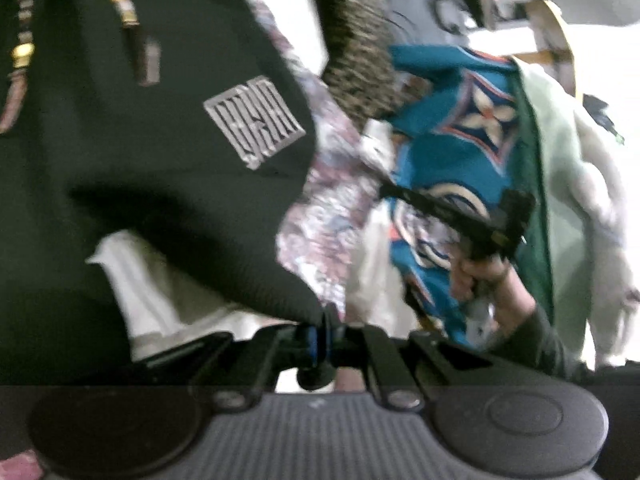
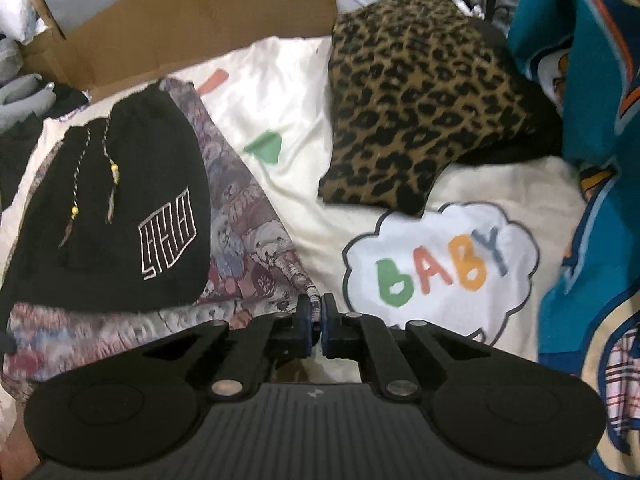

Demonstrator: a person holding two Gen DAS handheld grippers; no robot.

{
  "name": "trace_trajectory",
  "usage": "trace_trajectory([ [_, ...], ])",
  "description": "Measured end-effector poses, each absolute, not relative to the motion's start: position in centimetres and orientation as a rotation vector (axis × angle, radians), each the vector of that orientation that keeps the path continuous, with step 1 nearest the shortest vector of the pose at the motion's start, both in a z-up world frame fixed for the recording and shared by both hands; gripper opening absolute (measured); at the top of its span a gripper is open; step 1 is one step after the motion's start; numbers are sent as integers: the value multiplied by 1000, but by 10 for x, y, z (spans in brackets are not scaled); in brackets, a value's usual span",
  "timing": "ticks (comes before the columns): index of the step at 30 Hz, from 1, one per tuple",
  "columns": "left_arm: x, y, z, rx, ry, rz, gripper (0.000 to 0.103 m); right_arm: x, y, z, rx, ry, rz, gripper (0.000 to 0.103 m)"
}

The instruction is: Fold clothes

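Observation:
Black shorts (image 1: 168, 184) with a white embroidered logo and beaded drawstrings fill the left wrist view. My left gripper (image 1: 325, 320) is shut on their lower edge. In the right wrist view the same black shorts (image 2: 116, 216) lie on a pink-and-grey patterned garment (image 2: 248, 248). My right gripper (image 2: 316, 307) is shut on that garment's near corner. The patterned garment (image 1: 332, 200) also shows beside the shorts in the left wrist view, blurred by motion.
A leopard-print garment (image 2: 420, 100) lies behind on a white sheet (image 2: 288, 92) with a "BABY" cloud print (image 2: 440, 268). A teal patterned blanket (image 2: 592, 200) hangs on the right. A cardboard box (image 2: 192, 12) stands at the back. A hand (image 1: 484, 276) holds a black tool.

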State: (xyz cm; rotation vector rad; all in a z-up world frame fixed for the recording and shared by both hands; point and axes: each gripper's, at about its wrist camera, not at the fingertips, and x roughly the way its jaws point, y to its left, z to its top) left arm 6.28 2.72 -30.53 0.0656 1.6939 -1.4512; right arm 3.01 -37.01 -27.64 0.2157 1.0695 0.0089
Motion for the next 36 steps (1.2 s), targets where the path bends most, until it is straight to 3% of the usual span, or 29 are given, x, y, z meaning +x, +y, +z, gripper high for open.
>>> trace_trajectory([
  [7, 53, 23, -311, 6, 1733, -1490, 4, 39, -381, -248, 190, 1016, -17, 2],
  [12, 50, 29, -332, 100, 1764, -1432, 6, 36, -382, -263, 177, 1049, -31, 2],
  [14, 48, 33, -357, 249, 1808, -1317, 18, 35, -382, -271, 170, 1067, -35, 3],
  [18, 50, 43, -373, 441, 1789, -1216, 27, 32, -381, -286, 158, 1103, -45, 11],
  [20, 57, 47, -368, 408, 1772, -1214, 53, 31, -381, -294, 152, 1121, -50, 28],
  [21, 59, 46, -365, 393, 1755, -1212, 56, 30, -381, -298, 149, 1129, -52, 40],
  [23, 65, 43, -360, 367, 1726, -1211, 57, 29, -382, -305, 150, 1139, -60, 47],
  [36, 57, 17, -371, 340, 1715, -1167, 61, 58, -416, -328, 332, 1034, -176, 47],
])
